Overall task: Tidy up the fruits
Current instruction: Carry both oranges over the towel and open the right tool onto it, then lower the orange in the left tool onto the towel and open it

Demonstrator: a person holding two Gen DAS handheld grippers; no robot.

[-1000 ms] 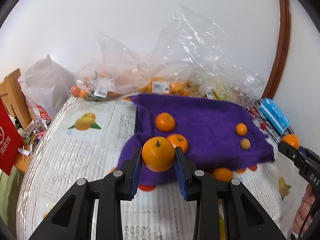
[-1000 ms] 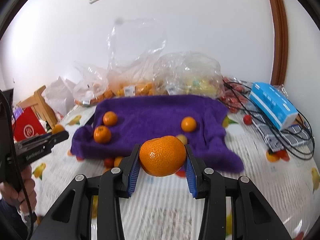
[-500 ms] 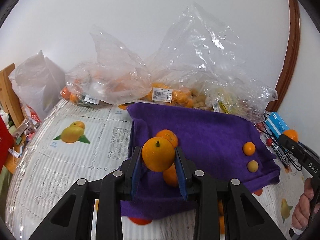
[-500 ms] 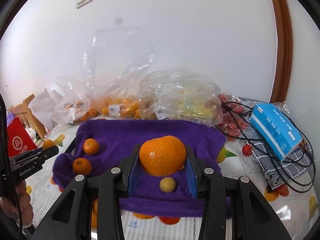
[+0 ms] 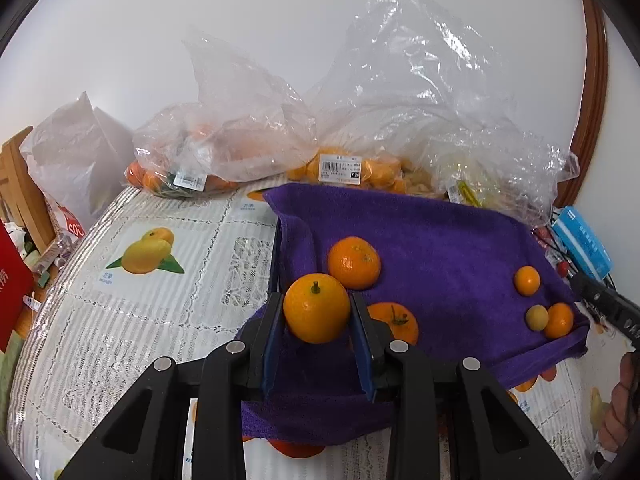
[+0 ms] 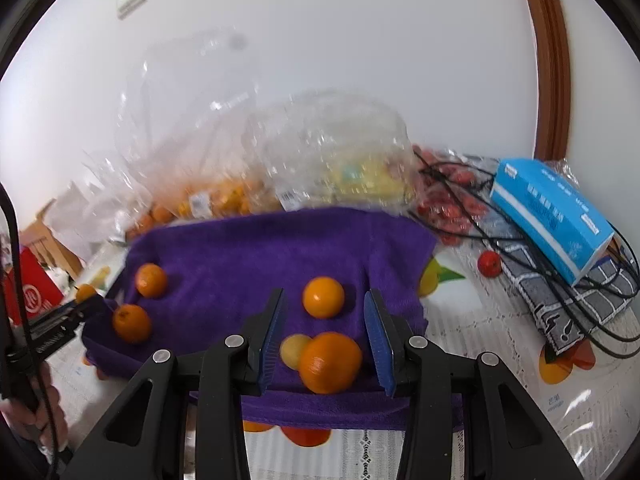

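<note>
A purple towel [image 5: 440, 248] [image 6: 248, 248] lies on the table with several oranges on it. My left gripper [image 5: 316, 300] is shut on an orange with a stem [image 5: 316, 308], just above the towel's near left part, beside two oranges [image 5: 354, 262] [image 5: 394, 322]. My right gripper [image 6: 324, 296] stands open over the towel's near edge. A large mandarin [image 6: 330, 362] lies on the towel below its jaws, touching a small yellowish fruit [image 6: 295, 350]; no pad presses it. A small orange [image 6: 323, 297] sits just beyond.
Clear plastic bags of fruit [image 5: 352, 152] [image 6: 320, 160] line the wall behind the towel. A blue box [image 6: 552, 216], black cables [image 6: 592, 320] and small red fruits [image 6: 490, 263] lie to the right. A red box [image 6: 36, 292] and wooden furniture [image 5: 24, 200] stand at the left.
Both grippers moved forward over the towel. The large mandarin left the right gripper's jaws and now rests on the towel. The left gripper still holds its orange.
</note>
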